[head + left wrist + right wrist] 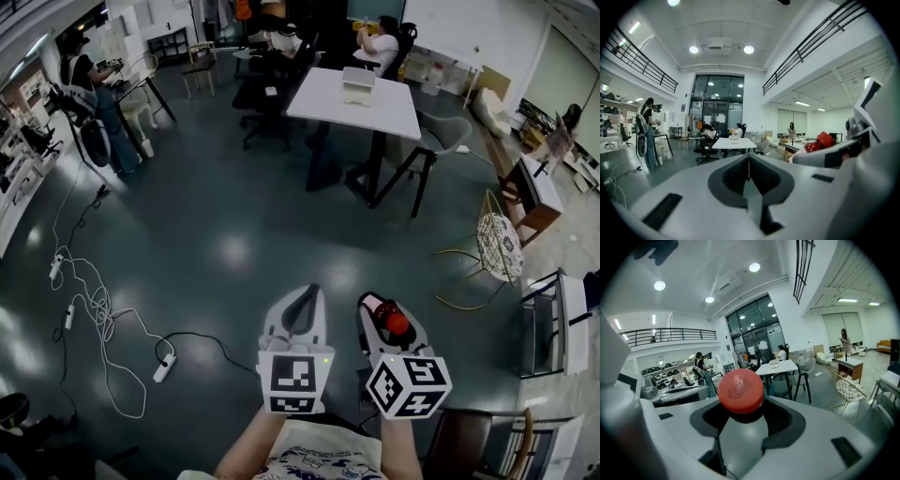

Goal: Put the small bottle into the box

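Cap of small bottle: raised lettering on red top, too blurred; we can't read it.
Marker cubes: b/w square codes only, no letters or nos. we can read.
Shirt print: blue pattern, illegible.
Elsewhere: we find no legible txt.

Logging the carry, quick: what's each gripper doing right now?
Left gripper: shut, nothing between its jaws.
Right gripper: shut on the small bottle.
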The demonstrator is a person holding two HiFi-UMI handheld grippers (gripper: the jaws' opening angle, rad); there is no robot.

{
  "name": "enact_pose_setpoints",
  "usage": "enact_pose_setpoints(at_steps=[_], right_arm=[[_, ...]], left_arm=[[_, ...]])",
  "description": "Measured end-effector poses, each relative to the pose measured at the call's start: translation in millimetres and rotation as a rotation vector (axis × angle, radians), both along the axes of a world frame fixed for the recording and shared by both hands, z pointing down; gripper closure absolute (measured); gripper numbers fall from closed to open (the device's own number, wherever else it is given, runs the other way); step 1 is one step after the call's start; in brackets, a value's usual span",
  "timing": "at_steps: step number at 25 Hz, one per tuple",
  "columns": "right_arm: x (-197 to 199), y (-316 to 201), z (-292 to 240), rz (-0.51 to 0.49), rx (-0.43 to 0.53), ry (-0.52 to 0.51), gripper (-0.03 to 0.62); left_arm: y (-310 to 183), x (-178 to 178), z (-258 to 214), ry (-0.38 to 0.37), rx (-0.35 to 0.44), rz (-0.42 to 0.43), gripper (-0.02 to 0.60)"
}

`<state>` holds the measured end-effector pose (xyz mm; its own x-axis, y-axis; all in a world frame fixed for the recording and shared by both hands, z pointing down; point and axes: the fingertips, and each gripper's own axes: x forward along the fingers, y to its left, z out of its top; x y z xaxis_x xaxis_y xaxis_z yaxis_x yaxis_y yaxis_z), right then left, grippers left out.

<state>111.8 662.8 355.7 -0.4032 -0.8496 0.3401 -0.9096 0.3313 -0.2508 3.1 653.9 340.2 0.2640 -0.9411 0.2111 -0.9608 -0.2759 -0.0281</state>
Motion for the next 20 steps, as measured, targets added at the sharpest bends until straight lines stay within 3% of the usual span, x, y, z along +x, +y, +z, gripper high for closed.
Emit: enact_pose_setpoints(at_steps=[20], right_arm=[[-46, -229, -13, 0.092, 0.032, -0.006, 0.364]], left_arm=[[-239, -43, -14, -0.002, 0.032, 0.100, 0.561]])
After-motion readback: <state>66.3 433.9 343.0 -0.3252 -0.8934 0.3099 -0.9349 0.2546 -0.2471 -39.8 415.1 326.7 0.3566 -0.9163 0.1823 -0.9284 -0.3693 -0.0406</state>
